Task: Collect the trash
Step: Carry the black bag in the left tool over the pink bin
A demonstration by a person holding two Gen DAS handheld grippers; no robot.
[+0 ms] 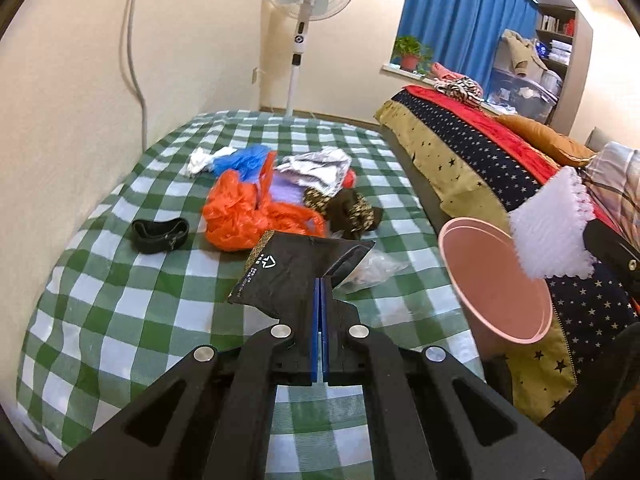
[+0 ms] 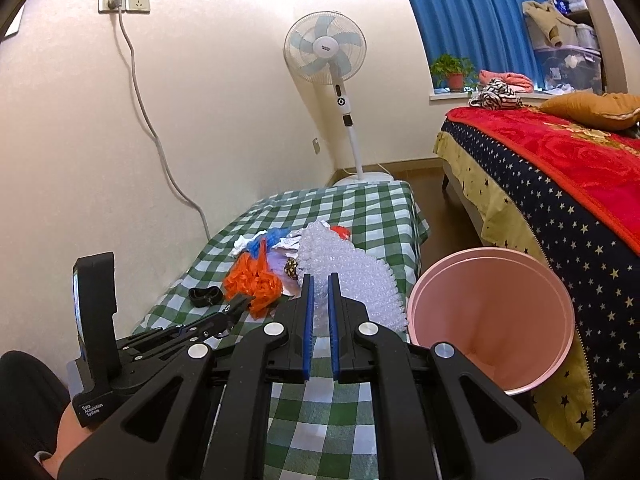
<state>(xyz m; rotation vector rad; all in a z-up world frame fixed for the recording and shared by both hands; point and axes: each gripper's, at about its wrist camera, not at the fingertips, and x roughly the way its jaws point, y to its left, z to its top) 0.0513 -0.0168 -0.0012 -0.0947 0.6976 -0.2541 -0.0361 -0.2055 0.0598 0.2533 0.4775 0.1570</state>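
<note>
My left gripper (image 1: 323, 285) is shut on a black packet (image 1: 288, 276) with a white logo, held just above the green checked table (image 1: 120, 320). In the right wrist view my right gripper (image 2: 319, 280) is shut on a sheet of clear bubble wrap (image 2: 356, 276), which fans out to the right toward the pink bin (image 2: 492, 320). The left wrist view shows that bubble wrap (image 1: 548, 232) hanging beside the bin's (image 1: 496, 280) far rim. More trash lies on the table: an orange plastic bag (image 1: 248, 212), a blue bag (image 1: 240, 160), crumpled white paper (image 1: 200, 162), silver foil (image 1: 316, 168), a brown patterned wrapper (image 1: 348, 208) and clear plastic (image 1: 376, 268).
A black strap (image 1: 160, 232) lies left of the pile. The bin stands on the floor between the table and a bed with a star-patterned cover (image 2: 560, 220). A standing fan (image 2: 325, 48) is past the table's far end. A grey cable (image 2: 152, 120) runs down the wall.
</note>
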